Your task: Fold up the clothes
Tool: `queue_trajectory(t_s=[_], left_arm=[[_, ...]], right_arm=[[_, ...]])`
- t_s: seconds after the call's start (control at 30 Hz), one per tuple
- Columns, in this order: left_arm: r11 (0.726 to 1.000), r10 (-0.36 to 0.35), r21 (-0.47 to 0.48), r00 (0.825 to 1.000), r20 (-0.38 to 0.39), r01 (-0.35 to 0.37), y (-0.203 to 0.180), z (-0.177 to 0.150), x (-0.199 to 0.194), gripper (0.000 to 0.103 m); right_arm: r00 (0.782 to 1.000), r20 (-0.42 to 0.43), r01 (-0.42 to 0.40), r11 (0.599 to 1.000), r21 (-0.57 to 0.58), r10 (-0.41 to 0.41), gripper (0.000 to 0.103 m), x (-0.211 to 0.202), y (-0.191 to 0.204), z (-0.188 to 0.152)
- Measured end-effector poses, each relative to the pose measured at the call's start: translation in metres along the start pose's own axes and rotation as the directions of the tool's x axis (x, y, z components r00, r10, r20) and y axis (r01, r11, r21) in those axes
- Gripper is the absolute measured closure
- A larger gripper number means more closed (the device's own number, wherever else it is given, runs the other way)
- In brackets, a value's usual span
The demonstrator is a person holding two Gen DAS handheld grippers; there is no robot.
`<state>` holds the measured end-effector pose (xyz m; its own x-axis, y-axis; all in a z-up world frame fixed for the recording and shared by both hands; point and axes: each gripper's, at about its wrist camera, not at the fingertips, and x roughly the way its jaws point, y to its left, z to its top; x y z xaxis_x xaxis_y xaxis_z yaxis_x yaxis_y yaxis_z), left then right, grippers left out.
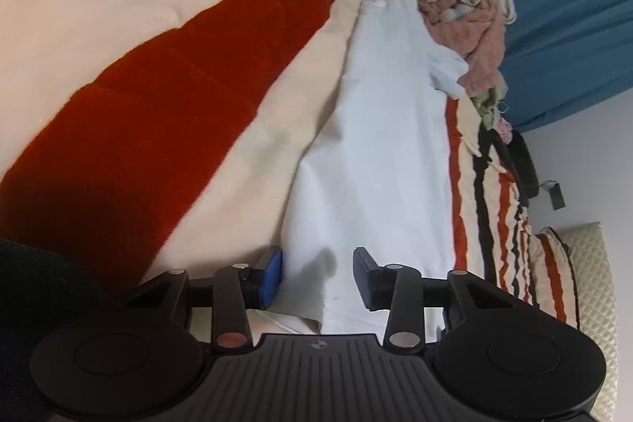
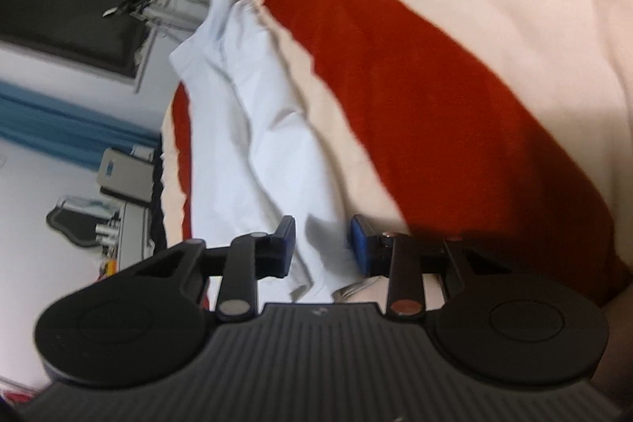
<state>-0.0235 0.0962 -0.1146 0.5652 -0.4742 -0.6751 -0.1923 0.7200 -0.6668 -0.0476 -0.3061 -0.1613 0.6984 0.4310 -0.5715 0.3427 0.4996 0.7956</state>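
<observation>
Both hand-held grippers sit low over the near edge of a white garment (image 1: 379, 153), each with its blue-padded jaws standing apart. Between the fingertips of the left gripper (image 1: 318, 277) lies a small raised fold of the white cloth; the left pad rests right at the garment's side edge and the right pad stands clear of the fabric, so nothing is clamped. The right gripper (image 2: 322, 244) likewise straddles a bunched ridge of the same white garment (image 2: 253, 145), with a narrower gap, and neither pad visibly presses on the cloth. From the left gripper the garment runs straight ahead as a long pale strip, smooth in the middle and creased near the jaws; from the right gripper it runs ahead and to the left, wrinkled along its length. It lies on a blanket (image 1: 150, 97) with wide cream and rust-red stripes, which spreads to the left of the left gripper and to the right of the right one. At the far end of the garment sits a heap of unfolded clothes (image 1: 463, 2), pink knit and pale green and cream pieces tangled together. Beyond the heap, up and to the right of the left gripper, hangs a blue curtain (image 1: 565, 26). Down its right side a quilted cream pillow (image 1: 593, 283) lies by the blanket's thinner stripes.
</observation>
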Motion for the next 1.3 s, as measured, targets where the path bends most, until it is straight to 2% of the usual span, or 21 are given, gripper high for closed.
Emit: queue_trajectory(t_s=[0.07, 0.17, 0.23, 0.3, 0.33, 0.37, 0.4, 0.43, 0.47, 0.53, 0.63, 0.8, 0.97, 1.03, 1.17, 1.3], left_arm=[[1.000, 0.005, -0.005, 1.000, -0.012, -0.005, 0.001, 0.001, 0.002, 0.050], [1.000, 0.007, -0.001, 1.000, -0.030, -0.007, 0.000, 0.000, 0.006, 0.049], [1.000, 0.013, 0.003, 0.999, -0.035, -0.013, -0.001, -0.001, 0.007, 0.053], [1.000, 0.026, 0.005, 0.999, -0.040, -0.026, -0.002, -0.002, 0.009, 0.067], [1.000, 0.031, 0.004, 0.999, -0.041, -0.031, -0.002, -0.002, 0.010, 0.082], [1.000, 0.031, 0.001, 0.999, -0.040, -0.031, -0.002, -0.002, 0.010, 0.092], [1.000, 0.020, -0.001, 0.999, -0.031, -0.020, -0.002, -0.003, 0.009, 0.093], [1.000, 0.010, -0.003, 1.000, -0.021, -0.010, -0.003, -0.003, 0.008, 0.096], [1.000, -0.001, -0.005, 1.000, -0.011, 0.001, -0.003, -0.003, 0.007, 0.097], [0.999, -0.047, -0.020, 0.999, 0.024, 0.048, -0.002, -0.003, 0.000, 0.098], [0.991, -0.122, -0.045, 0.990, 0.071, 0.125, -0.002, -0.001, -0.012, 0.099], [0.954, -0.272, -0.101, 0.955, 0.115, 0.283, -0.017, 0.012, -0.046, 0.099], [0.923, -0.368, -0.055, 0.917, 0.155, 0.380, -0.051, 0.023, -0.097, 0.100], [0.915, -0.392, -0.036, 0.907, 0.154, 0.402, -0.060, 0.018, -0.117, 0.100], [0.914, -0.399, -0.021, 0.907, 0.134, 0.406, -0.057, -0.015, -0.147, 0.100], [0.921, -0.371, -0.090, 0.923, 0.101, 0.380, -0.034, -0.049, -0.147, 0.100]], right_arm=[[1.000, -0.005, 0.008, 1.000, 0.011, -0.008, 0.070, 0.002, -0.002, 0.000], [1.000, -0.025, 0.008, 1.000, -0.004, -0.008, 0.070, 0.007, 0.000, -0.003], [0.999, -0.037, 0.003, 1.000, -0.009, -0.003, 0.070, 0.009, 0.000, -0.004], [0.999, -0.043, -0.002, 1.000, -0.014, 0.002, 0.069, 0.010, 0.001, -0.004], [0.999, -0.048, -0.007, 1.000, -0.022, 0.006, 0.069, 0.010, 0.002, -0.005], [0.999, -0.047, -0.007, 0.999, -0.032, 0.005, 0.070, 0.009, 0.004, -0.005], [0.999, -0.045, -0.006, 0.999, -0.043, 0.004, 0.073, 0.009, 0.006, -0.006], [0.999, -0.044, -0.006, 0.999, -0.053, 0.004, 0.080, 0.008, 0.007, -0.007], [0.999, -0.035, -0.013, 0.998, -0.053, 0.011, 0.093, 0.006, 0.008, -0.007], [1.000, -0.016, -0.028, 0.998, -0.055, 0.027, 0.093, 0.003, 0.008, -0.006], [0.994, 0.050, -0.093, 0.993, -0.075, 0.097, 0.095, -0.011, 0.014, -0.005], [0.977, 0.108, -0.171, 0.977, -0.127, 0.185, 0.096, -0.042, 0.042, -0.001], [0.947, 0.154, -0.252, 0.950, -0.185, 0.282, 0.096, -0.089, 0.077, 0.011], [0.935, 0.168, -0.272, 0.935, -0.227, 0.313, 0.096, -0.112, 0.090, 0.010], [0.926, 0.184, -0.275, 0.923, -0.269, 0.330, 0.096, -0.155, 0.088, -0.005], [0.935, 0.185, -0.254, 0.935, -0.248, 0.303, 0.096, -0.169, 0.060, -0.032]])
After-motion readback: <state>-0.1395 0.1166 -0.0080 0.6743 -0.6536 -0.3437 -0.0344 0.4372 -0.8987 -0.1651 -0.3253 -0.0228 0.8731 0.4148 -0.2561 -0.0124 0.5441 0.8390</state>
